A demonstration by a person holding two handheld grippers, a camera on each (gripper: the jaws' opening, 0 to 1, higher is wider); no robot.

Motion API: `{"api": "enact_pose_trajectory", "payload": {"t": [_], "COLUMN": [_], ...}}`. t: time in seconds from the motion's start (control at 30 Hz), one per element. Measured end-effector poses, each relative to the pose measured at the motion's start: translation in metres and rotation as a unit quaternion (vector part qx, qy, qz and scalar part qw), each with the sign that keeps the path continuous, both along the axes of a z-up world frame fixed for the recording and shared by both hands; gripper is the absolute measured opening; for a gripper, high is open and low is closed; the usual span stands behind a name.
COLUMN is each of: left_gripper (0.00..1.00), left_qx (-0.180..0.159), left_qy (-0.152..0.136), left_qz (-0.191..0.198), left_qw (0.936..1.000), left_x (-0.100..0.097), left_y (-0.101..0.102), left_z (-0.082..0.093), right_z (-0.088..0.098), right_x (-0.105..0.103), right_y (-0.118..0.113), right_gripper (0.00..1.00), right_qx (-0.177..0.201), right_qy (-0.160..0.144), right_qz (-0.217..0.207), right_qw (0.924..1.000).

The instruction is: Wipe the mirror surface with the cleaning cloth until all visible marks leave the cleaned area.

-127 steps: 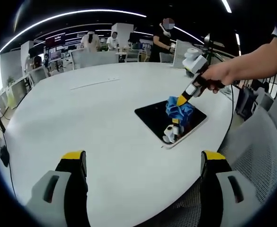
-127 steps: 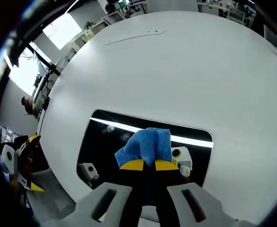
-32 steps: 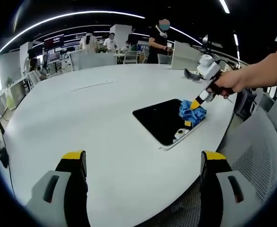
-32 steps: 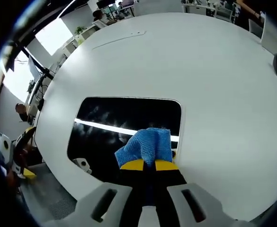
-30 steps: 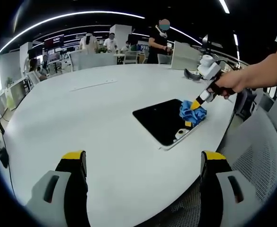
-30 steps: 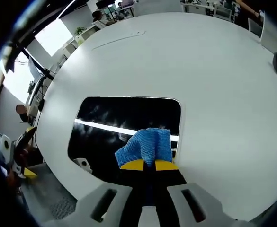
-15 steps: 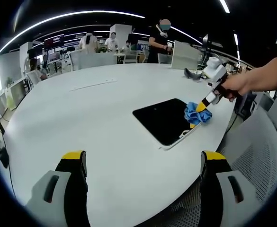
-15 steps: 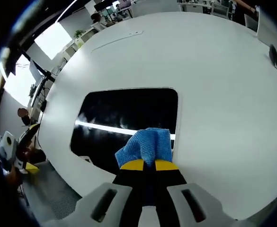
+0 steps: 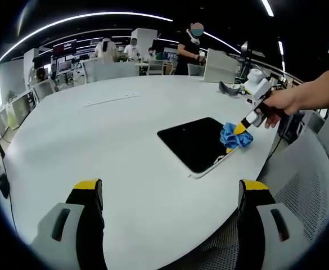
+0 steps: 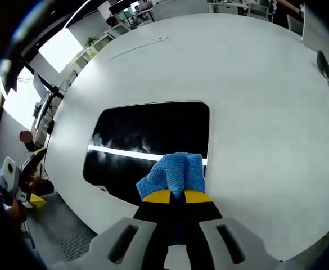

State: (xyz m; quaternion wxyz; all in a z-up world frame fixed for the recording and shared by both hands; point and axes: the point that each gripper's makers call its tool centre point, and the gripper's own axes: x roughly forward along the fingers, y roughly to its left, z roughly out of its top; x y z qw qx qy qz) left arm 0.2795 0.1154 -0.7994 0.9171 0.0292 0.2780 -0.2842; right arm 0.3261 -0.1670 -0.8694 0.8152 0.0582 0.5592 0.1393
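**Cloth carried to the mirror's right edge**

Since the earliest frames the right gripper [image 9: 244, 125] has carried the blue cleaning cloth [image 10: 174, 175] from the middle of the mirror [image 10: 147, 135] out to its right-hand edge, and over the last second it has crept a little further that way.

Nearest in the left gripper view, the left gripper [image 9: 170, 194] hangs over the near rim of the round white table [image 9: 97, 135], its two jaws spread wide with nothing between them. It seems parked there on purpose, well apart from the mirror, so its camera takes in the whole workspace.

Further out, the mirror lies flat on the table towards the right side. It is a dark, round-cornered rectangle; in the left gripper view its long axis runs from near right to far left, at a slant to the table edge.

At its right edge the right gripper, held in a person's hand [image 9: 279, 102], has its jaws closed tight on the bunched cloth, which bulges out past the yellow tips. That tight pinch probably keeps the cloth from slipping under wiping pressure. The cloth appears to sit on the border between glass and table.

In the right gripper view faint pale smears show on the glass, so the wiping looks unfinished.

Far beyond the table, people stand among office desks.
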Motion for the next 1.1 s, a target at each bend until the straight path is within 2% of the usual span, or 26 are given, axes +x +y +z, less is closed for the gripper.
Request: {"api": "enact_pose_trajectory", "payload": {"t": [0.13,0.2,0.5,0.9,1.1], "left_gripper": [0.99,0.99,0.99,0.99,0.99], "left_qx": [-0.001,-0.002,0.0,0.0,0.0], "left_qy": [-0.002,-0.003,-0.006,-0.002,-0.004], "left_qz": [0.001,0.004,-0.002,0.003,0.009], "left_qw": [1.0,1.0,1.0,1.0,1.0], "left_x": [0.0,0.001,0.0,0.0,0.0], "left_y": [0.0,0.0,-0.001,0.001,0.004], "left_z": [0.001,0.001,0.002,0.001,0.001], "right_z": [0.0,0.0,-0.001,-0.001,0.0], "right_x": [0.0,0.002,0.003,0.004,0.001], "right_y": [0.005,0.007,0.018,0.039,0.056], "right_gripper": [0.0,0.0,0.0,0.0,0.0], "right_qx": [0.013,0.005,0.013,0.017,0.025], "right_qy": [0.011,0.008,0.008,0.006,0.01], "right_qz": [-0.015,-0.01,-0.022,-0.017,-0.009], "right_qw": [0.9997,0.9999,0.9996,0.9997,0.9996]}}
